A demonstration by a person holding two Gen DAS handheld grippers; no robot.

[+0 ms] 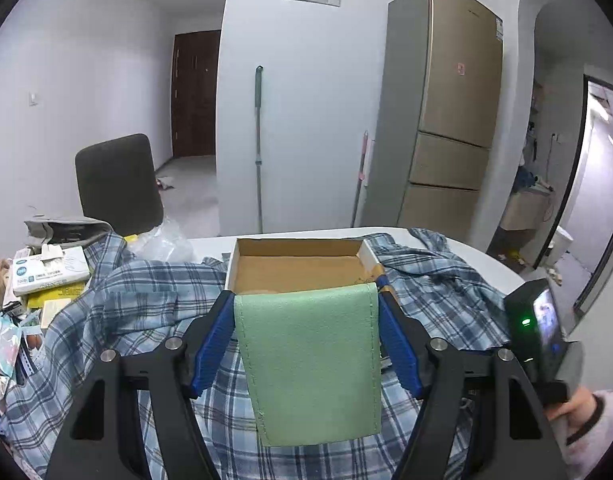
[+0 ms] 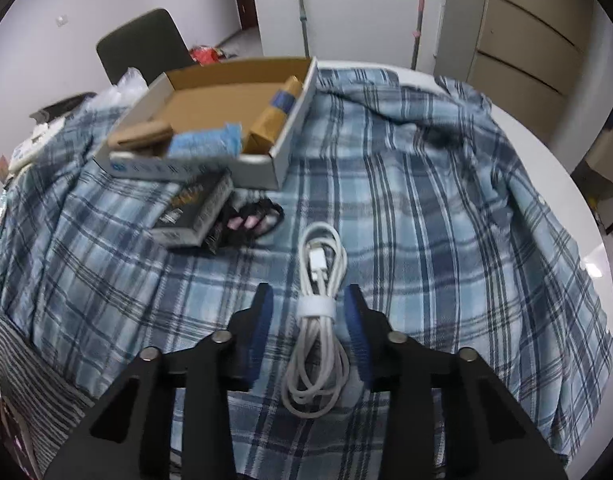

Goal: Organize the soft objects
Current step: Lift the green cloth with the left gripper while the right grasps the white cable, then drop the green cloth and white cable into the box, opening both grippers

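Observation:
My left gripper [image 1: 306, 300] is shut on a green leather pouch [image 1: 310, 360] and holds it just in front of an open cardboard box [image 1: 298, 268]. In the right wrist view the same box [image 2: 282, 160] holds a tan pouch [image 2: 140, 136], a blue cloth [image 2: 206, 142] and a brown wrapped roll [image 2: 276, 114]. My right gripper [image 2: 309, 308] is open, its fingers on either side of a coiled white cable [image 2: 318, 320] that lies on the blue plaid shirt [image 2: 426, 220].
A black booklet [image 2: 194, 212] and a black item with pink pads [image 2: 250, 222] lie in front of the box. Boxes and packets [image 1: 46, 272] pile at the left. A dark chair [image 1: 118, 180] stands beyond the white table [image 1: 486, 260]. A fridge [image 1: 446, 120] stands behind.

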